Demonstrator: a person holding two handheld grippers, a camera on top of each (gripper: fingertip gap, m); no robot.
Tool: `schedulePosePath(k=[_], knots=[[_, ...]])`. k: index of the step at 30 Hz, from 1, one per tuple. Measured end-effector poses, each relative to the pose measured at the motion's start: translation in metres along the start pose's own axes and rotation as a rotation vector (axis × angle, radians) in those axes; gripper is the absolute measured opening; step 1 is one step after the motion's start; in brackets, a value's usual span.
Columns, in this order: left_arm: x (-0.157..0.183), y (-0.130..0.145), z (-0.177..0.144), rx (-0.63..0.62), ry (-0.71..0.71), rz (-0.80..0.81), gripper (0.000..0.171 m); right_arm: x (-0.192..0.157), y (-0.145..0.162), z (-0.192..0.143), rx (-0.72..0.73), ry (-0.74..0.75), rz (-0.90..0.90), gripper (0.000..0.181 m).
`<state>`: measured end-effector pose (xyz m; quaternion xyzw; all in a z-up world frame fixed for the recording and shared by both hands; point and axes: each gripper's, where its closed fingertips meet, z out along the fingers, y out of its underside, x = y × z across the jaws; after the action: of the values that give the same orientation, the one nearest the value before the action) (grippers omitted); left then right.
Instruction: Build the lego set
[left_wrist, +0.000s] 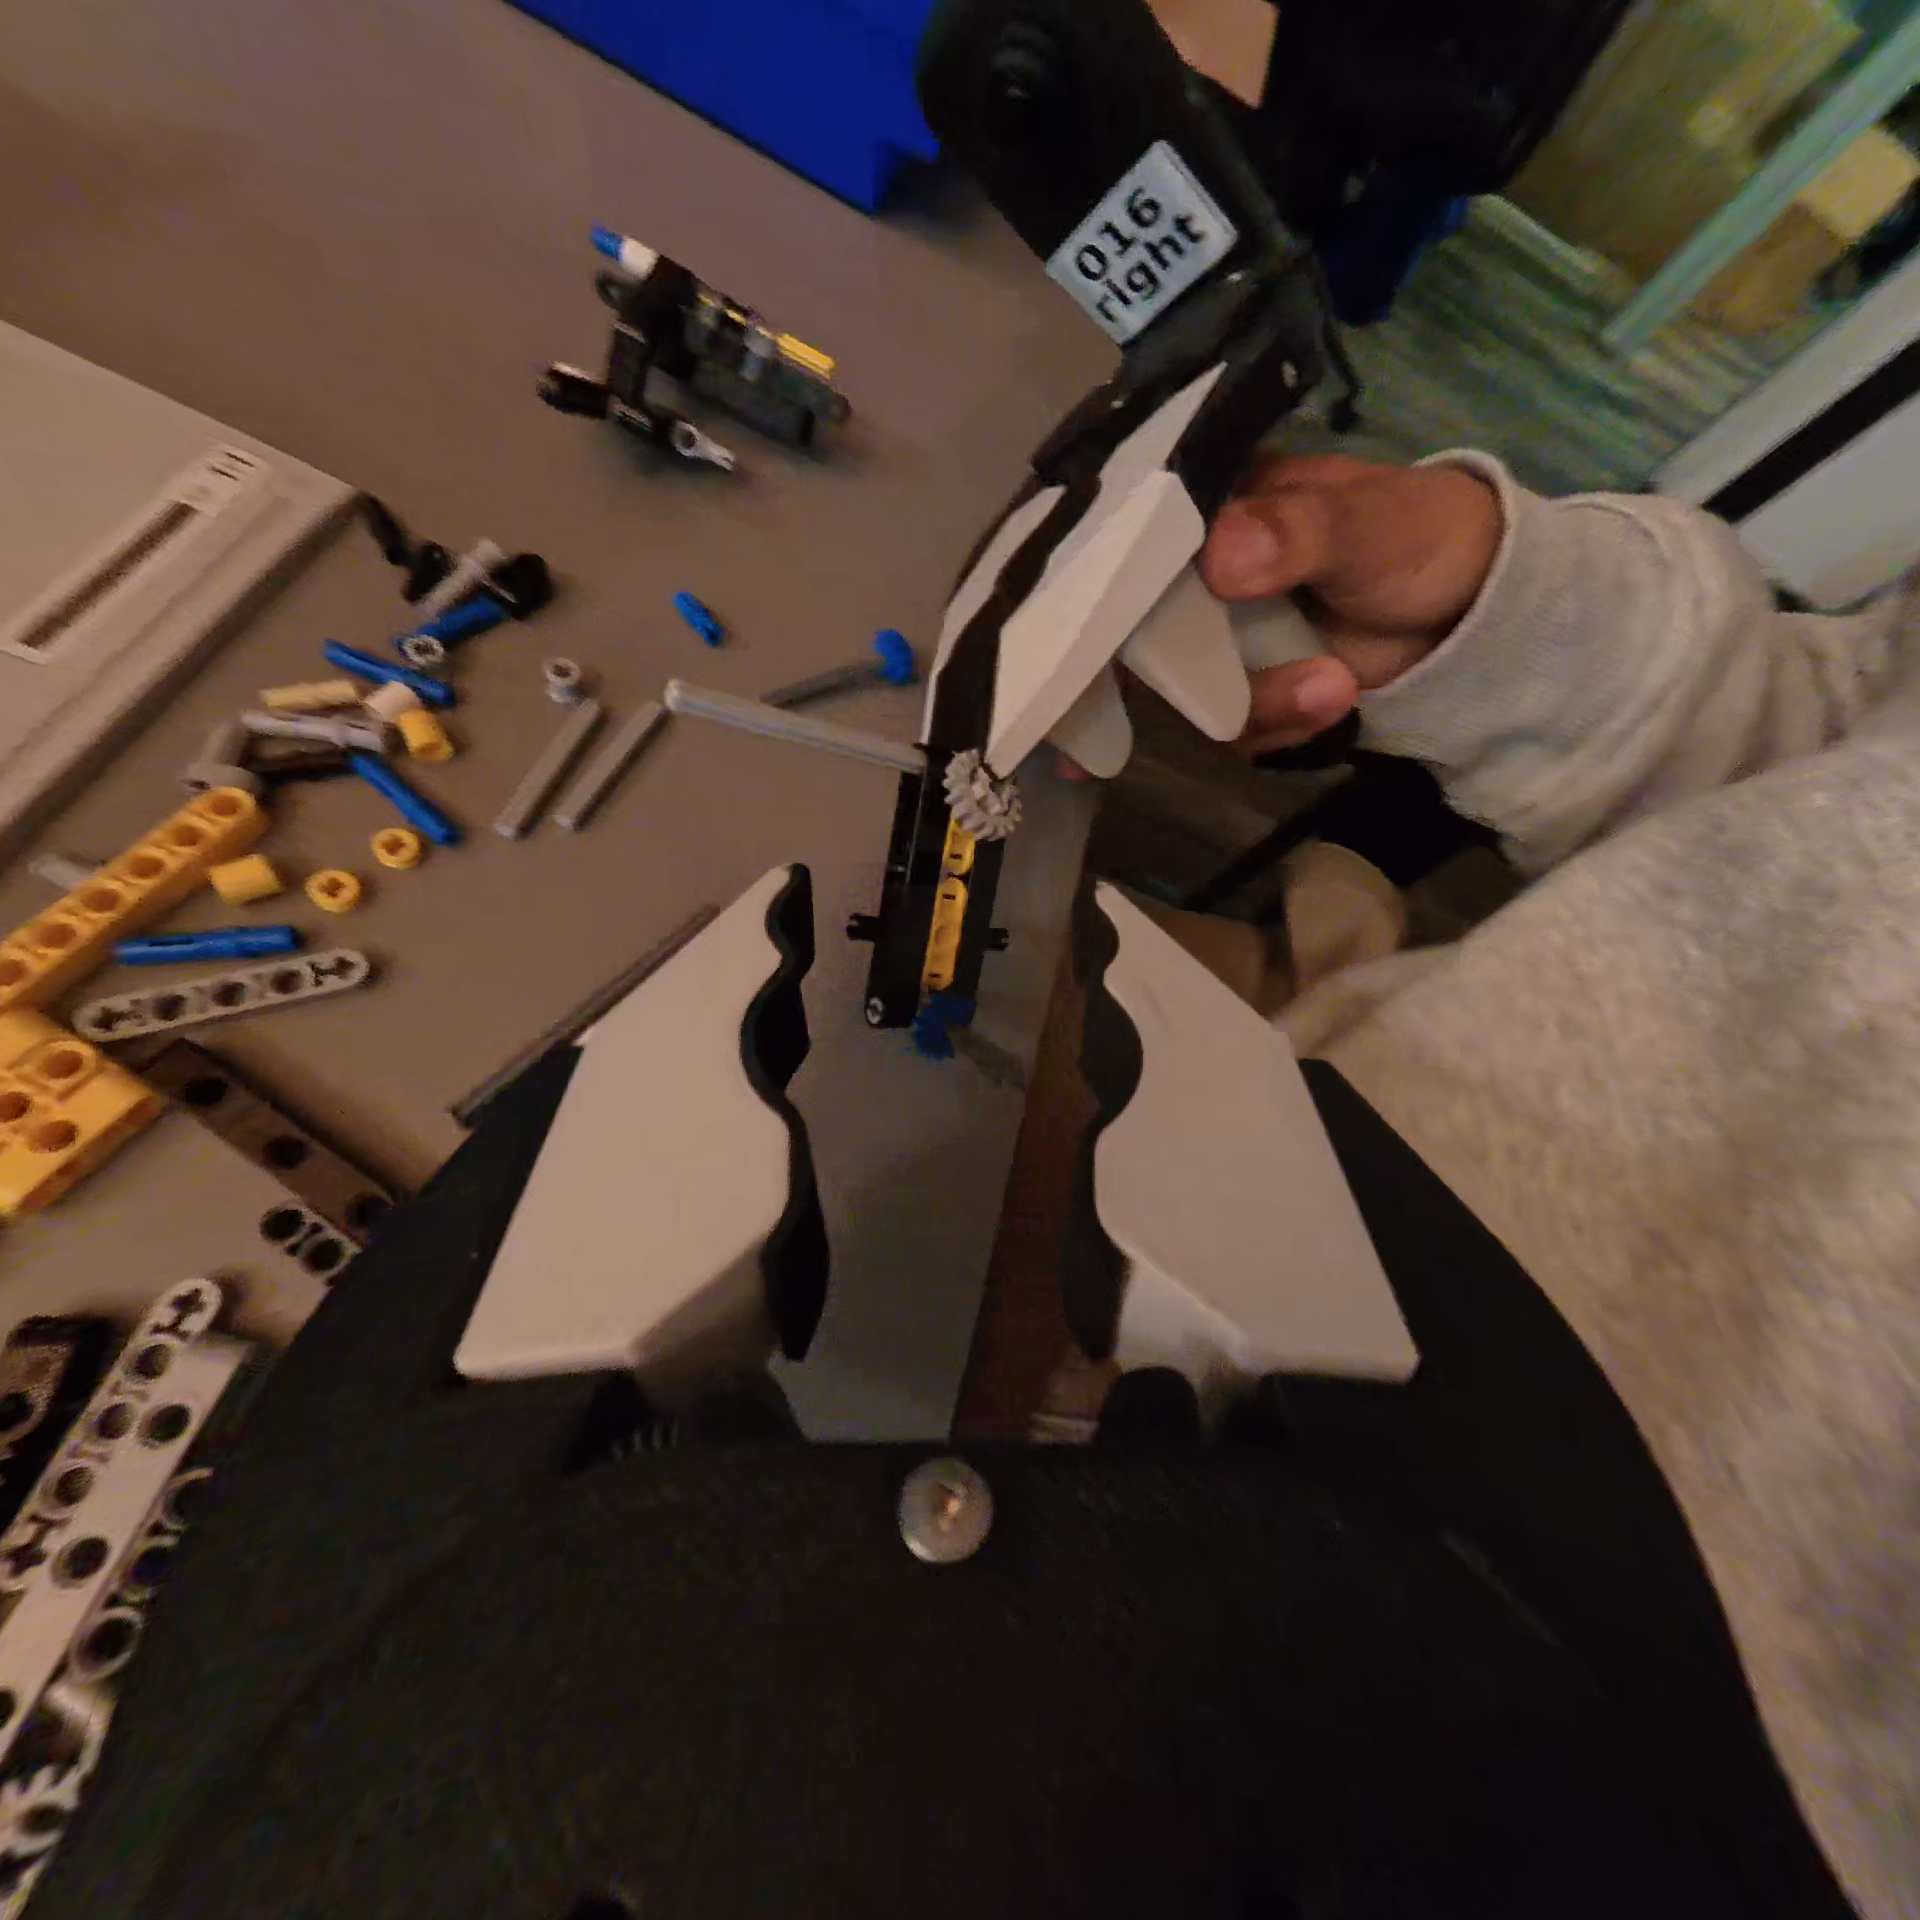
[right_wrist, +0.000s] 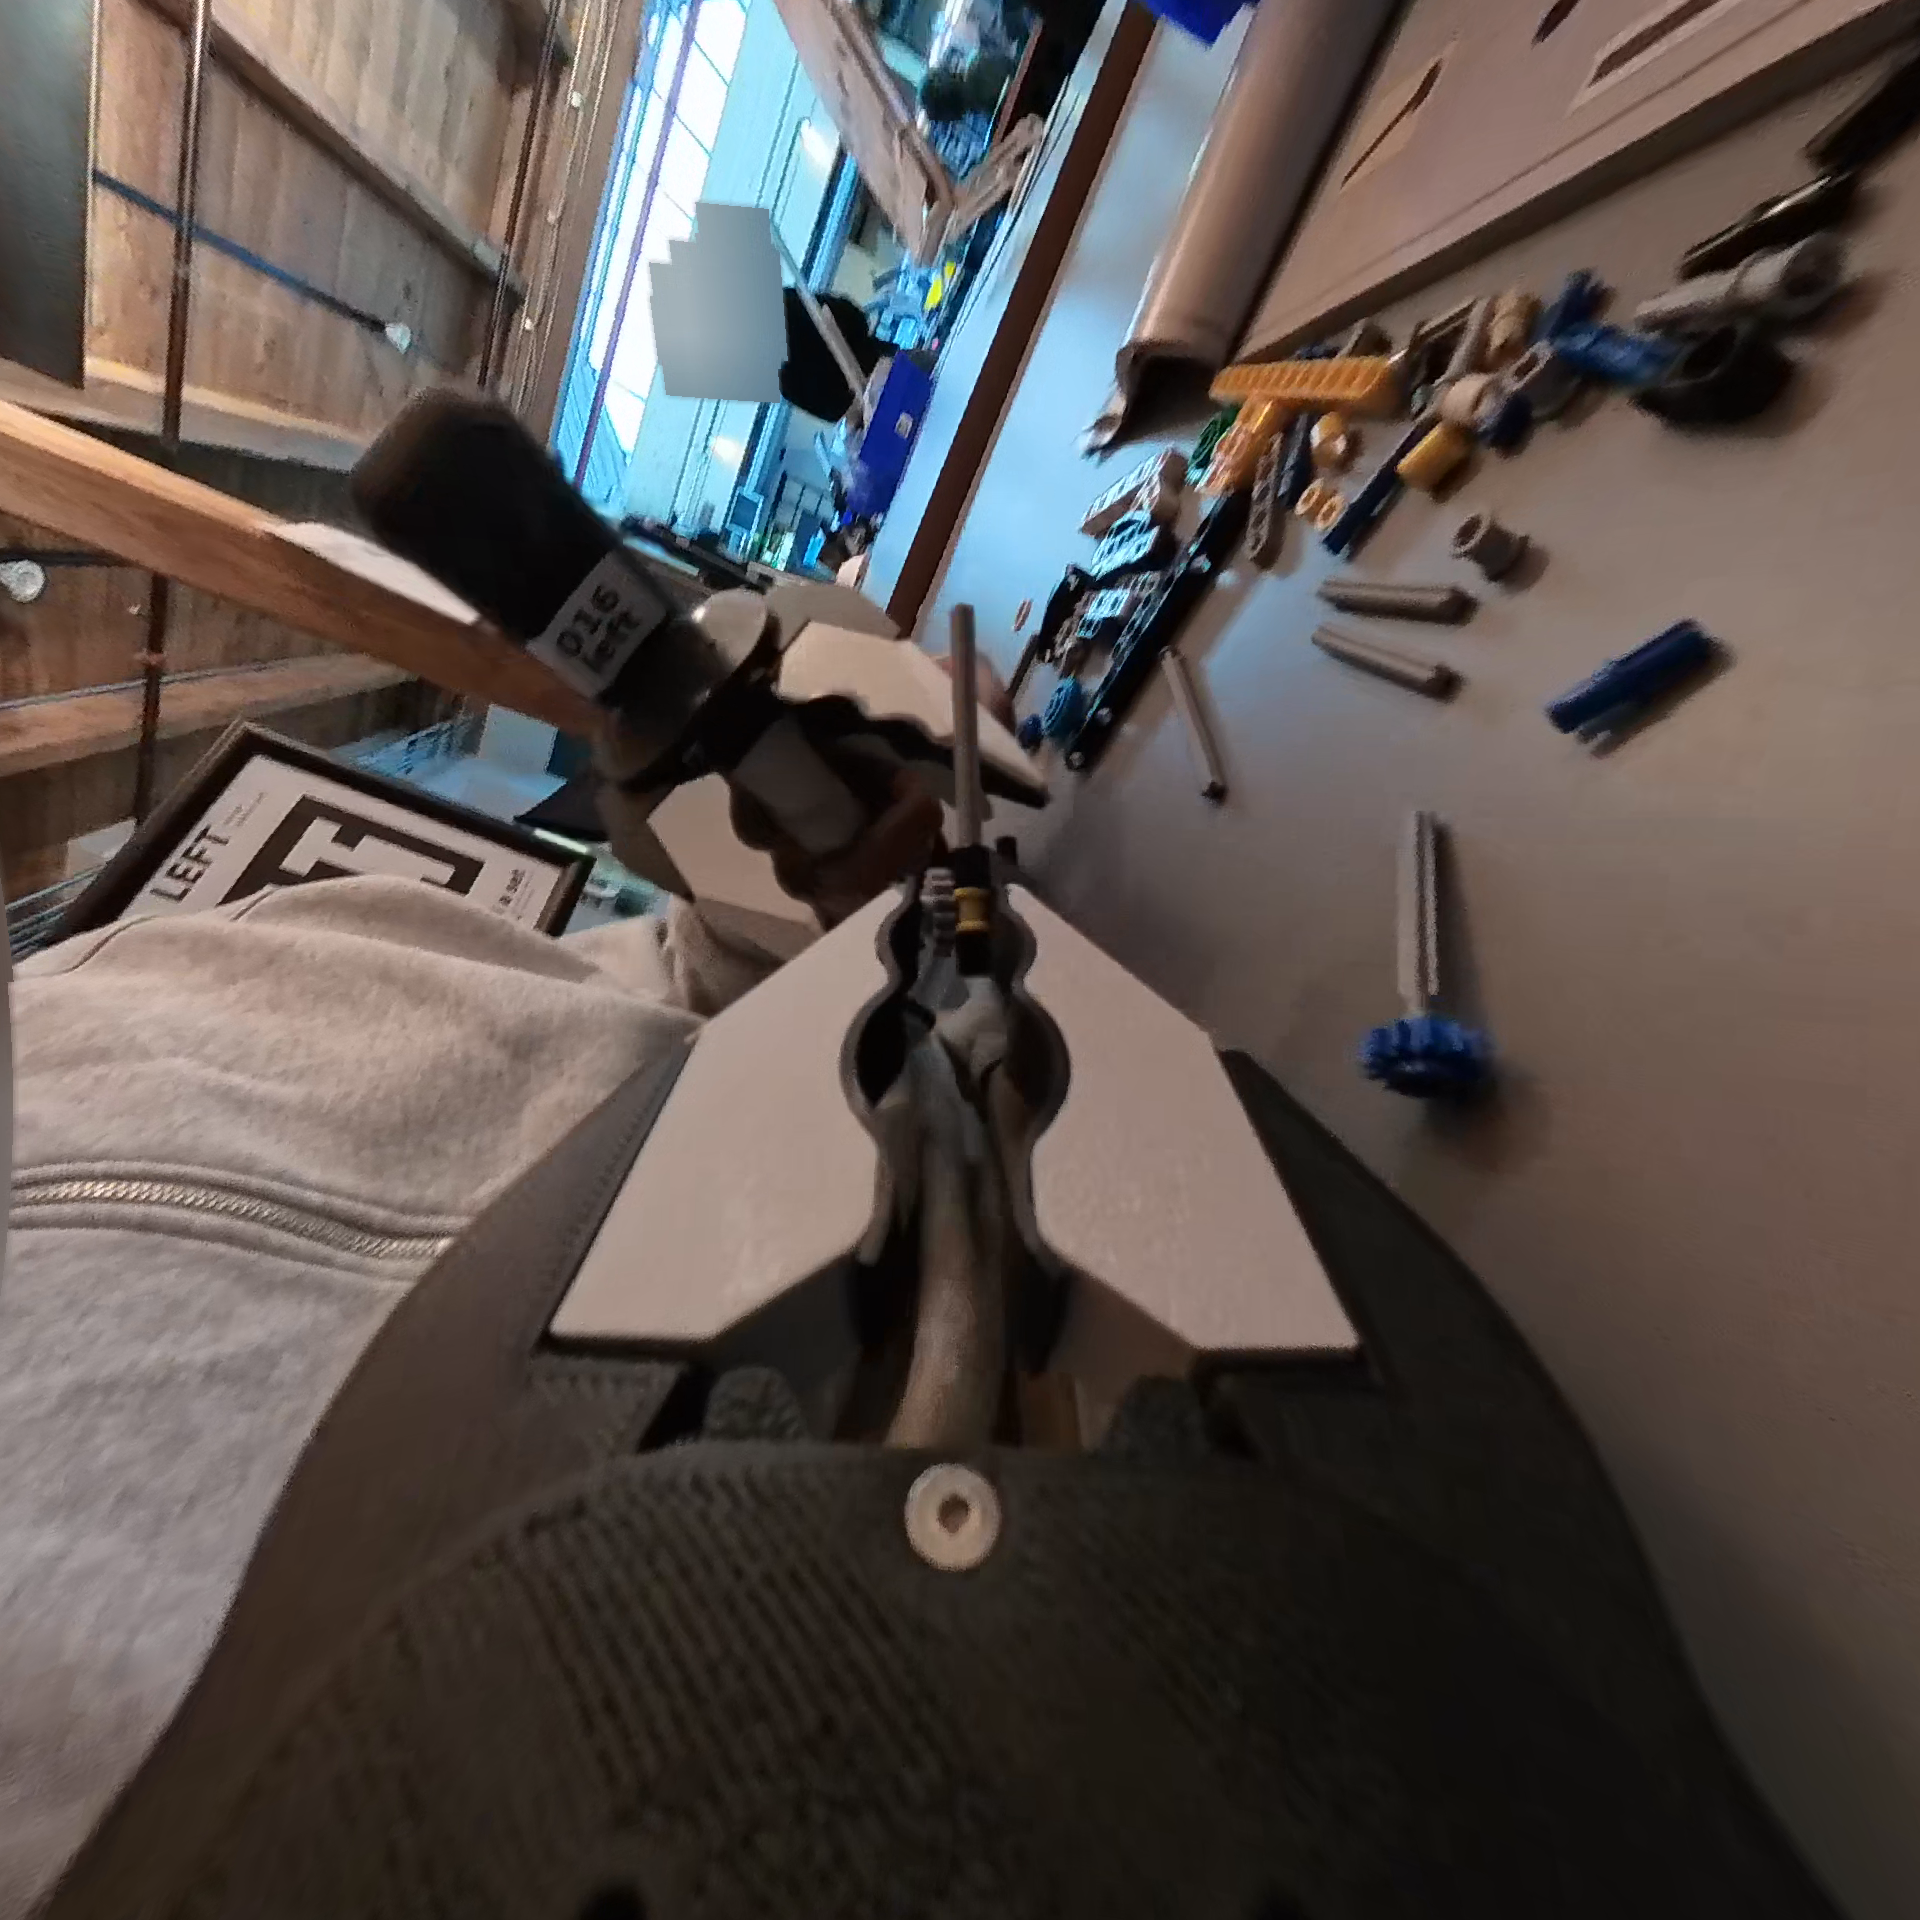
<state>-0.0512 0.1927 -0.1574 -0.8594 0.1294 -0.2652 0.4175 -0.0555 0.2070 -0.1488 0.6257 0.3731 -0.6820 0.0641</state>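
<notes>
My right gripper (right_wrist: 961, 920) is shut on a small black and yellow lego assembly (right_wrist: 971, 904) and holds it above the table. In the left wrist view the right gripper (left_wrist: 971, 774) comes in from above. The assembly (left_wrist: 935, 914) hangs from it with a grey gear (left_wrist: 982, 798) at the top, a blue gear (left_wrist: 935, 1031) at the bottom and a long grey axle (left_wrist: 790, 724) sticking out to the left. My left gripper (left_wrist: 940, 894) is open and empty, its fingertips on either side of the assembly, apart from it. It also shows in the right wrist view (right_wrist: 831, 758).
Loose pieces lie on the grey table (left_wrist: 831, 520): yellow beams (left_wrist: 125, 894), blue pins (left_wrist: 405, 795), grey axles (left_wrist: 582, 769), grey beams (left_wrist: 104, 1455). A partial build (left_wrist: 696, 353) stands farther back by a blue bin (left_wrist: 779, 73). A blue gear on an axle (right_wrist: 1429, 1049) lies at the right. Less than 4 cm separates the two grippers' tips.
</notes>
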Motion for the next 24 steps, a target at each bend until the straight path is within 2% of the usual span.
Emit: schedulePosePath(k=[3, 8, 11, 16, 24], knots=[[0.008, 0.000, -0.005, 0.014, 0.118, -0.065, 0.045, -0.006, 0.005, 0.003, -0.063, -0.043, 0.015, 0.011], [0.017, -0.009, -0.012, 0.094, 0.318, -0.267, 0.037, -0.021, 0.008, 0.007, -0.107, -0.146, 0.054, 0.011], [0.022, -0.011, -0.018, 0.119, 0.421, -0.342, 0.026, -0.025, 0.008, 0.009, -0.120, -0.182, 0.073, 0.011], [0.022, -0.003, -0.016, 0.095, 0.430, -0.344, 0.007, -0.027, 0.006, 0.010, -0.135, -0.210, 0.101, 0.010], [0.015, -0.007, -0.015, 0.166, 0.470, -0.528, 0.005, -0.021, -0.007, 0.014, -0.073, -0.162, 0.075, 0.011]])
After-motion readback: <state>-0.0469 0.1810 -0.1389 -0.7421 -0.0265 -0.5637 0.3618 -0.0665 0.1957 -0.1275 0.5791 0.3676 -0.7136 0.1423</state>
